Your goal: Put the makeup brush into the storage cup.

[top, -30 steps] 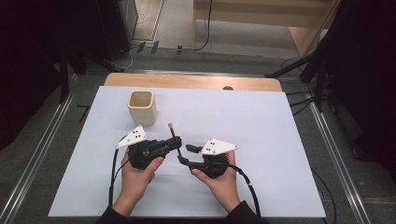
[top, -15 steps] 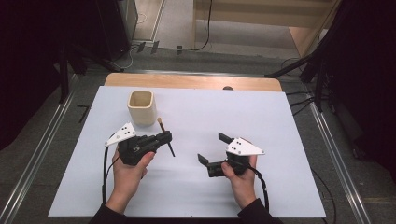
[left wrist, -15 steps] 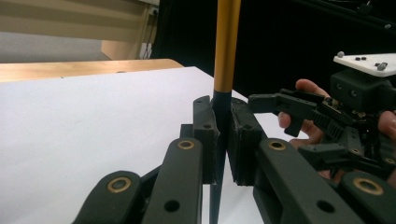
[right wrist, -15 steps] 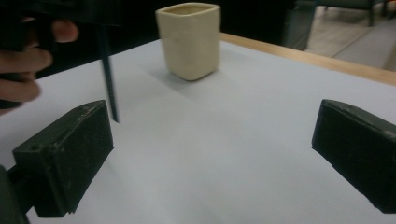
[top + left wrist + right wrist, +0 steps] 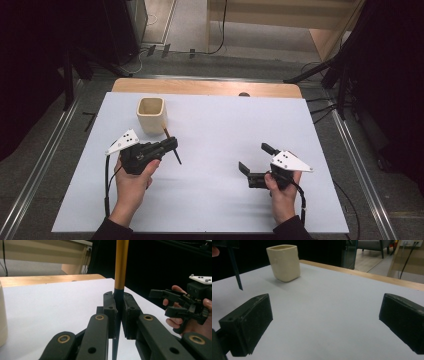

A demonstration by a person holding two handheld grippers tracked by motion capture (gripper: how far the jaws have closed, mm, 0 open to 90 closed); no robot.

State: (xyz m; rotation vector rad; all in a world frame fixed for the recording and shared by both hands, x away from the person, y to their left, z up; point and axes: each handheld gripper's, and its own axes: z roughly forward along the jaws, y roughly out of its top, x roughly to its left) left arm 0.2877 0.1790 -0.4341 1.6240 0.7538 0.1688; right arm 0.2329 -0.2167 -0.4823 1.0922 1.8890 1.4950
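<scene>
Hands reached in from the near edge of a white-covered table [image 5: 210,200], each holding a two-jaw gripper. The left gripper [image 5: 170,146] was pinched tight on a thin pen or brush [image 5: 121,267] with a gold upper barrel and a dark lower shaft. It was held roughly upright between the jaws and clear of the table, probably so it could be lowered end-first into a container. That container, a cream square cup [image 5: 151,115], stood upright and open-topped just beyond the left gripper, toward the far left of the table. From above, the pen's upper end sat just beside the cup's near wall — not yet over its mouth.

The right gripper [image 5: 254,161] hovered well apart on the right side, jaws spread wide and holding nothing, seemingly kept out of the way. Nothing lay between pen and cup. Beyond the table were a wooden edge, floor cables and dark stands.
</scene>
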